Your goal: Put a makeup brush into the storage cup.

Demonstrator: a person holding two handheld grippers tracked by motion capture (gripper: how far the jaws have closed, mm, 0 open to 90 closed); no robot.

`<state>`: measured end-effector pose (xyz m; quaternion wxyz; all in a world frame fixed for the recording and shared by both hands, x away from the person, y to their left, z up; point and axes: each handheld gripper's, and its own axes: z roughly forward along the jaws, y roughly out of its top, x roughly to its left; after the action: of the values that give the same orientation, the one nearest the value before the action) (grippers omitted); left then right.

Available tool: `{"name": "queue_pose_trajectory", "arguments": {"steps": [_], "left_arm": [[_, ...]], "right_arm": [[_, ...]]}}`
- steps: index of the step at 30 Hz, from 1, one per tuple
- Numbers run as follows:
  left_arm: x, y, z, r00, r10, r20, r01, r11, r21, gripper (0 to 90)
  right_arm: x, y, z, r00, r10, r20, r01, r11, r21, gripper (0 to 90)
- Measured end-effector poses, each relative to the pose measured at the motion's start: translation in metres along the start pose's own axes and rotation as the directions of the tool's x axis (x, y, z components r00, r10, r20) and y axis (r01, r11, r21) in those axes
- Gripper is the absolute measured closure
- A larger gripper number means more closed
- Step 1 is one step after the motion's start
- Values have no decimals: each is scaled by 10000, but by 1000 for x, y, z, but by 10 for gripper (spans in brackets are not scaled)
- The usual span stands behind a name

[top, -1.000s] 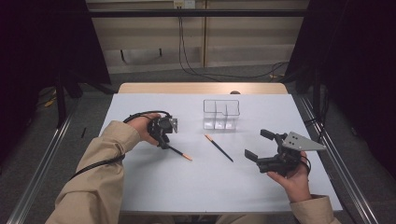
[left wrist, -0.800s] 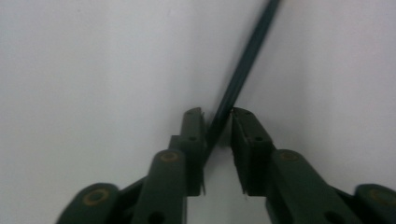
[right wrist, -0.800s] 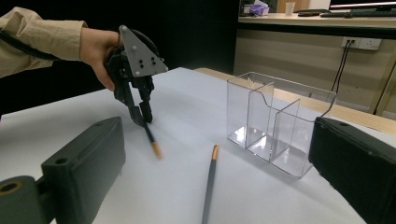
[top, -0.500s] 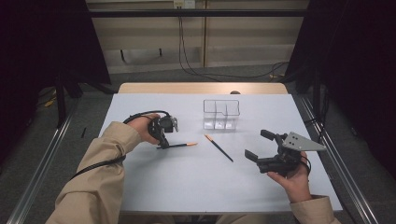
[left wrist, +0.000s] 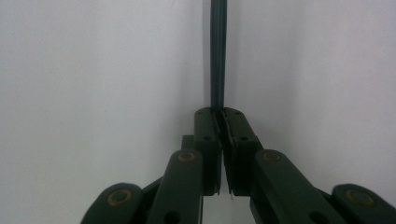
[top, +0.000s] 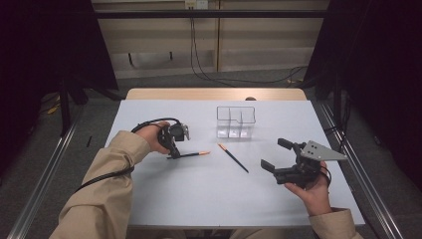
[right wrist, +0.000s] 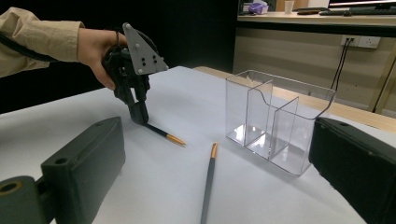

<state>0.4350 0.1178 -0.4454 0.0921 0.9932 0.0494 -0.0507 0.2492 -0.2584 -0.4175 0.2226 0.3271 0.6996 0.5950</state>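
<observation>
While the left hand stayed low over the table, this was how things stood:

Left jaws: they had just been closing, and now they were pinched tight on a thin dark pencil, with its stick squeezed between the two black pads.
Left gripper (top: 172, 148): it pointed down at the table, and a hand in a tan sleeve held it from behind.
Held pencil (top: 191, 155): its dark stick ran straight out from the jaw tips in the left gripper view, and its orange tip pointed toward the middle of the table. It lay low over the white top; I could not tell if the far end touched.
Right jaws: they stood wide apart with nothing between them.
Right gripper (top: 278, 155): a hand held it up near the right side of the table, well apart from both pencils.
Second pencil (top: 233, 158): it lay flat and slanted on the table, between the two grippers, near the held one but not touching it.
Clear box (top: 236, 121): it stood upright behind the pencils, with see-through walls that split it into parts.
Table (top: 199, 199): its top was white.
</observation>
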Motion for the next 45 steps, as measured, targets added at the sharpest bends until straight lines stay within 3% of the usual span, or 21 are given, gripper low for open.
{"name": "queue_pose_trajectory", "arguments": {"steps": [9,12,14,19,21,30,33,36,37,38,39,42,45], "left_arm": [[0,-1,-1,10000,-80,-51,80,10000,-53,851],[-1,-2,-1,9995,-306,-107,304,9993,-236,850],[0,-3,-2,9997,-175,-147,172,9997,-161,851],[1,-9,-3,9980,-541,-319,525,9974,-497,852],[1,-10,-4,9975,-674,-200,661,9960,-594,852],[-1,-3,-2,9991,-413,-118,417,9985,345,847],[-1,-1,-1,9991,-423,-48,424,9984,387,836],[-3,0,1,9983,-522,-271,534,9976,452,830],[-1,2,1,9991,-400,-120,407,9970,663,830],[-2,3,2,9983,-563,-126,570,9961,679,831],[-2,3,2,9988,-393,-303,414,9963,748,835],[-3,4,2,9989,-367,-280,389,9960,809,846],[-3,1,2,9970,-725,-265,739,9958,549,855]], "right_arm": [[0,0,-1,10000,19,13,-19,10000,-24,32],[0,0,0,10000,7,11,-7,10000,-5,32],[0,0,0,10000,0,-8,0,10000,11,32],[-1,0,0,10000,11,-3,-11,10000,11,32],[-1,0,0,10000,36,4,-36,10000,-11,32],[1,0,2,10000,-33,-76,33,10000,31,32],[1,0,2,10000,-31,-93,31,10000,22,32],[1,-1,2,10000,-32,-87,33,10000,31,32],[1,-1,3,9999,-36,-96,36,10000,25,32],[1,-1,3,9999,-49,-96,50,10000,29,32],[1,-1,3,9999,-63,-89,64,10000,64,32],[2,-1,3,9999,-54,-102,55,9999,90,32],[1,-1,3,9999,-64,-97,65,9999,97,32]]}}
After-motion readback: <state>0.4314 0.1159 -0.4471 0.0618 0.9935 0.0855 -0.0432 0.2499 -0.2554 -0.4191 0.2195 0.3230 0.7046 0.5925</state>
